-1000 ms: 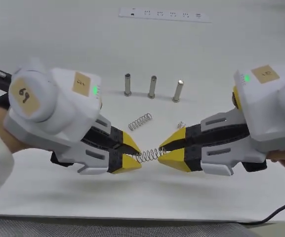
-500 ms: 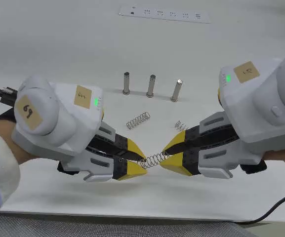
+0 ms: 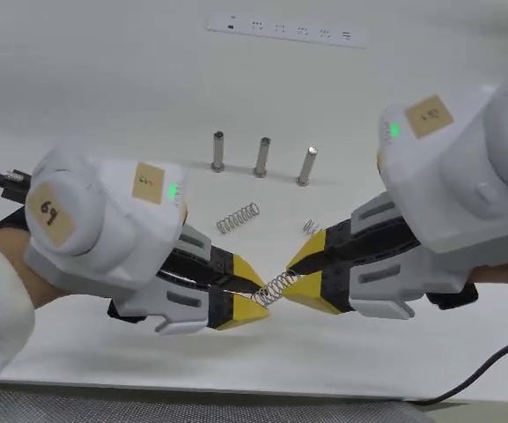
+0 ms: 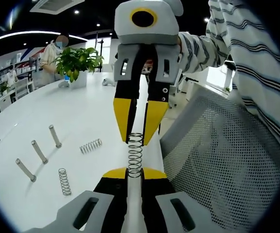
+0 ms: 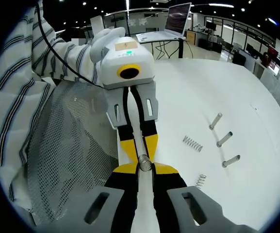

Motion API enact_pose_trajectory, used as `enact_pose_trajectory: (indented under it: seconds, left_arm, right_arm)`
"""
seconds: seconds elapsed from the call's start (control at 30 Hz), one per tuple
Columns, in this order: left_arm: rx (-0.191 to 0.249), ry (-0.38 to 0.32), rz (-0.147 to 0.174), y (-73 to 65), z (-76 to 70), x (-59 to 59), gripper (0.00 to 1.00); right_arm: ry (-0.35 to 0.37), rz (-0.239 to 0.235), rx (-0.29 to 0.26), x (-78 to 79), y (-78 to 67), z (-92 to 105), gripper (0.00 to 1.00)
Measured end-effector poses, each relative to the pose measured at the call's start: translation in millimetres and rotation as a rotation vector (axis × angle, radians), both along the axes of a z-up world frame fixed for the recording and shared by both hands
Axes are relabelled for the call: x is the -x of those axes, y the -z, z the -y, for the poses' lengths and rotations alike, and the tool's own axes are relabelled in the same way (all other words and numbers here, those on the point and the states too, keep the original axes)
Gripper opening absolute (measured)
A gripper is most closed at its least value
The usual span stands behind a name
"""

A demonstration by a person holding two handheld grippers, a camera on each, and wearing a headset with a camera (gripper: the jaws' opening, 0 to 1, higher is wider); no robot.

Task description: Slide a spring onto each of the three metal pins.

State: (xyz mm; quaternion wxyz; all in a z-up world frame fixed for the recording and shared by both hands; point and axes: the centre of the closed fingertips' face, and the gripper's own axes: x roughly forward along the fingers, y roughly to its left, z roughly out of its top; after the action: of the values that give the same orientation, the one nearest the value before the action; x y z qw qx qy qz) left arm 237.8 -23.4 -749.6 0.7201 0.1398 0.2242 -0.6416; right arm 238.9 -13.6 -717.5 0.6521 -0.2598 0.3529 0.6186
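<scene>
Both tongs are clenched on one coil. The left gripper (image 3: 255, 297) pinches one end of the held spring (image 3: 276, 286) and the right gripper (image 3: 292, 277) pinches the other, yellow tips almost nose to nose. The coil spans the small gap between them in the air, above the near edge of the tabletop (image 3: 104, 79). In the left gripper view it runs straight from that gripper's own jaws up into the opposite pair.

Farther toward the far edge, the three metal pins (image 3: 261, 156) stand upright in a row, all bare. A second spring (image 3: 238, 218) and a third spring (image 3: 310, 226) lie flat between the pins and the grippers.

The coil looks like thin wire, so it is probably almost weightless, easily squashed, and likely to flick away if a tip slips off the round turns. With both ends pinched, neither mouth is free to go over a pin. A gentle hold across the turns near one end only, leaving the bore uncrushed and the other end open, seems the better hold.
</scene>
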Motion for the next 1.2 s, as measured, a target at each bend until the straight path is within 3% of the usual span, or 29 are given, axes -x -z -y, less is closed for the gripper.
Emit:
enact_pose_trajectory:
  seconds: [0.13, 0.5, 0.53, 0.67, 0.73, 0.8, 1.03, 1.2]
  left_arm:
    - [0.017, -0.007, 0.006, -1.3, 2.2, -2.3, 0.02]
    - [0.049, -0.018, 0.028, -4.9, 3.3, -2.5, 0.02]
    - [0.053, -0.02, 0.054, -6.0, 2.8, -4.3, 0.02]
    - [0.064, -0.028, 0.055, -8.7, 2.6, -4.8, 0.02]
    - [0.071, -0.043, 0.031, -11.1, 2.4, -4.2, 0.02]
    - [0.075, -0.051, 0.027, -12.7, 2.0, -4.4, 0.02]
    - [0.11, -0.09, 0.038, -22.4, -0.5, -9.3, 0.02]
    - [0.126, -0.083, 0.041, -26.0, -0.7, -8.9, 0.02]
  right_arm:
    - [-0.025, 0.031, 0.037, 0.0, -0.9, 1.4, 0.07]
    - [-0.063, 0.061, 0.088, 2.4, -6.1, 0.6, 0.07]
    - [-0.068, 0.066, 0.092, 1.9, -6.6, 0.3, 0.07]
    - [-0.084, 0.077, 0.102, -0.1, -10.1, -0.6, 0.07]
    - [-0.09, 0.075, 0.105, -0.2, -11.8, -1.5, 0.07]
    - [-0.092, 0.075, 0.109, -1.5, -13.1, -1.8, 0.07]
    - [-0.069, 0.072, 0.1, -8.3, -20.0, -1.5, 0.08]
    - [-0.118, 0.103, 0.096, -6.2, -23.1, -2.9, 0.08]
